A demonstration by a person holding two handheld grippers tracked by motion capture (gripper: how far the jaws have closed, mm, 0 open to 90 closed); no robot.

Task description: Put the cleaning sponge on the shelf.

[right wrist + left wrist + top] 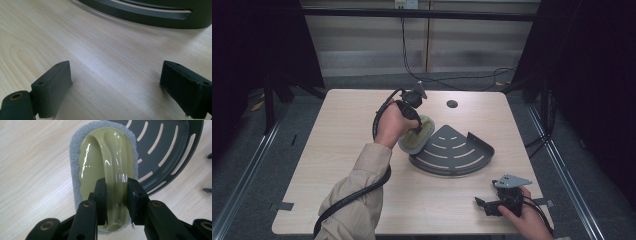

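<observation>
An olive-green scrubber with a glossy arched handle and a grey pad (105, 162) hangs tilted at the left edge of a dark grey quarter-round slotted rack (454, 150). My left gripper (116, 195) is shut on the scrubber's handle, one pad on each side. In the high view the scrubber (424, 130) sits under my left gripper (416, 124), its far end over the rack's left corner. My right gripper (484, 206) rests low near the table's front right, jaws wide apart with only bare wood between them (115, 82).
The light wooden table (347, 125) has a dark round hole (452, 104) near its back edge. The rack's curved wall (155, 17) lies a short way ahead of my right gripper. Black cables trail from both grippers. Dark floor surrounds the table.
</observation>
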